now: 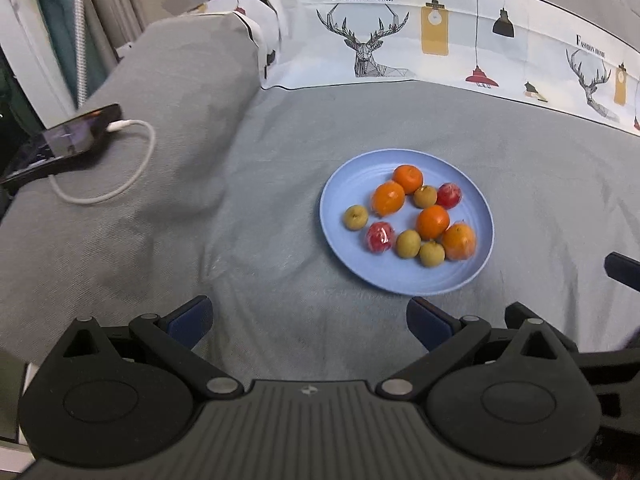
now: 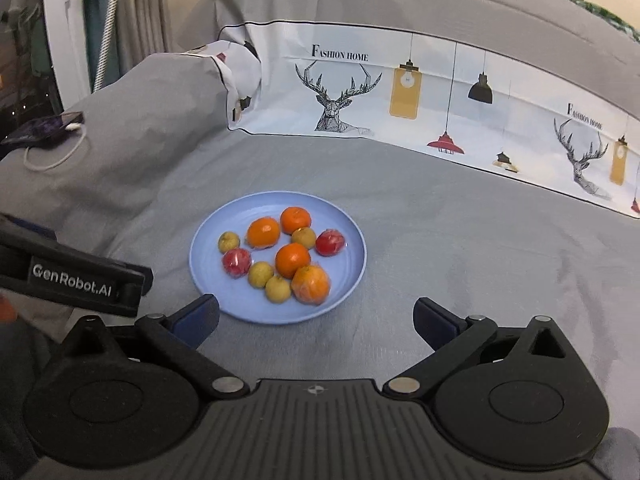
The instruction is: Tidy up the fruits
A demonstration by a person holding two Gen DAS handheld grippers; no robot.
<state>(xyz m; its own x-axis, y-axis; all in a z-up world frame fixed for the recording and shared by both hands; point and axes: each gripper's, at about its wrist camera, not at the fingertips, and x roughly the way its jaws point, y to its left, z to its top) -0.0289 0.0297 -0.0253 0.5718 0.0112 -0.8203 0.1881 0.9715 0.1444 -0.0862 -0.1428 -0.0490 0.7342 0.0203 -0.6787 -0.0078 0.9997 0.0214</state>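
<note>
A light blue plate (image 1: 404,280) lies on a grey bedspread and holds several fruits: oranges (image 1: 432,222), small yellow-brown fruits (image 1: 408,243) and two red wrapped fruits (image 1: 379,237). The plate also shows in the right wrist view (image 2: 224,300), with oranges (image 2: 293,260), yellow-brown fruits (image 2: 261,274) and red fruits (image 2: 237,262). My left gripper (image 1: 310,320) is open and empty, short of the plate's near rim. My right gripper (image 2: 316,318) is open and empty, its left finger next to the plate's near rim.
A phone (image 1: 76,134) with a white charging cable (image 1: 132,176) lies on a grey pillow at the left. A folded quilt with deer and lamp prints (image 1: 380,40) runs behind the plate. The left gripper's body (image 2: 76,280) shows in the right wrist view.
</note>
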